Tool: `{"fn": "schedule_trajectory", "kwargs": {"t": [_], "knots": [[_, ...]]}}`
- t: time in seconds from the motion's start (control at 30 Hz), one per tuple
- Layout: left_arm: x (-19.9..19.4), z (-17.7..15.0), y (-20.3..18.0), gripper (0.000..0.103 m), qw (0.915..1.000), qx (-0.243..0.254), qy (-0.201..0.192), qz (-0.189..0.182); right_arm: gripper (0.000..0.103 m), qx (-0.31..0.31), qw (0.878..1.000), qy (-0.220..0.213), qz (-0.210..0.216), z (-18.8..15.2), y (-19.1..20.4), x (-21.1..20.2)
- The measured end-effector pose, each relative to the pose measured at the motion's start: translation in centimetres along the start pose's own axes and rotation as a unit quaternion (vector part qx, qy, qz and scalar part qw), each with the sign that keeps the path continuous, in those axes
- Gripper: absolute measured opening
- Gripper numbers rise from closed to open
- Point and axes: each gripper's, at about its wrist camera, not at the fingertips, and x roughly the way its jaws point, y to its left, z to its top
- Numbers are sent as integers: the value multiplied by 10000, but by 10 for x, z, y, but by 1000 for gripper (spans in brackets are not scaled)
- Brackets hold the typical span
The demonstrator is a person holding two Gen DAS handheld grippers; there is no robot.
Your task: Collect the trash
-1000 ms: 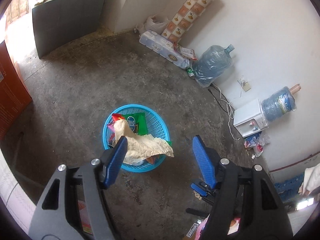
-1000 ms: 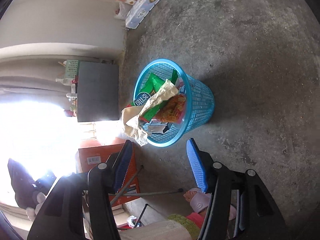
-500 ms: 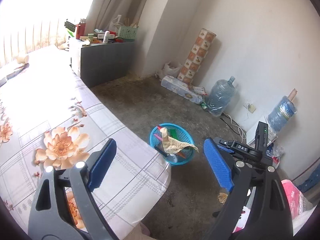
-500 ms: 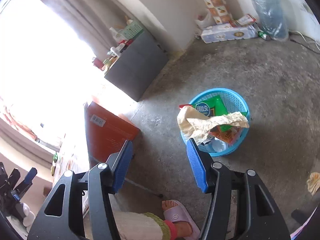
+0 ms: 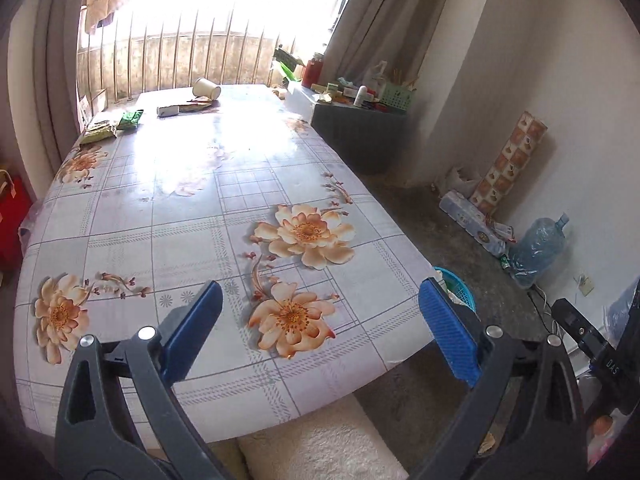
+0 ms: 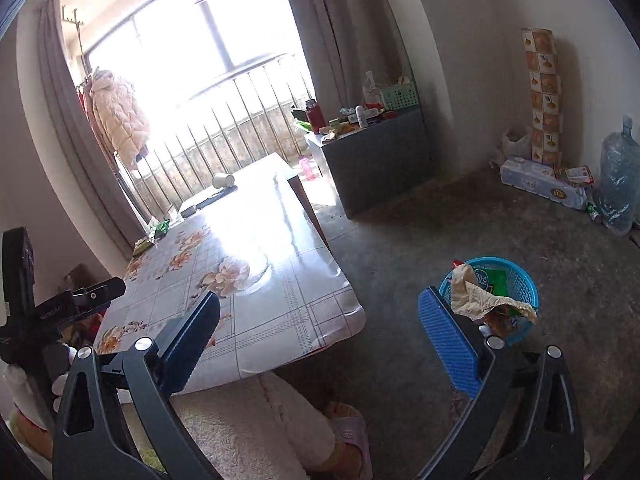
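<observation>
I am holding both the left gripper (image 5: 318,320) and right gripper (image 6: 320,330) wide and empty, jaws just opened, facing the counter (image 5: 248,184) because wrappers (image 5: 132,119) are lying at its far end.

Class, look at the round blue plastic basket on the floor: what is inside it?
The blue plastic basket holds a crumpled beige paper draped over its rim, over a green packet and an orange wrapper. Anything deeper is covered.
</observation>
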Motion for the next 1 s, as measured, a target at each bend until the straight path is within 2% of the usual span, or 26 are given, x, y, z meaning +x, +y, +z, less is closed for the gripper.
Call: {"fn": "schedule_trajectory", "kwargs": {"t": [0.1,0.17,0.3,0.37,0.5,0.6,0.73,1.0], "knots": [[-12,-11,3,94,9980,148,-94,604,97,-236,9996,60,141,-6,25,-4],[-18,-18,2,94,9958,203,-209,870,97,-431,9990,73,63,-10,40,-7],[-27,-25,4,94,9953,59,-343,909,97,-994,9934,26,-572,-20,64,-7],[-27,-27,3,94,9936,-35,-367,1066,97,-1203,9890,-5,-863,-25,73,-5],[-22,-29,5,94,9937,-236,-145,1082,97,-1425,9835,53,-1112,-33,82,2],[-16,-35,3,94,9918,-112,-31,1271,97,-1643,9775,84,-1320,-36,89,4],[-4,-44,9,94,9890,-33,369,1430,97,-1672,9761,309,-1356,-39,87,11],[4,-57,10,94,9881,-176,785,1313,97,-1414,9781,740,-1332,-42,74,24]]}}
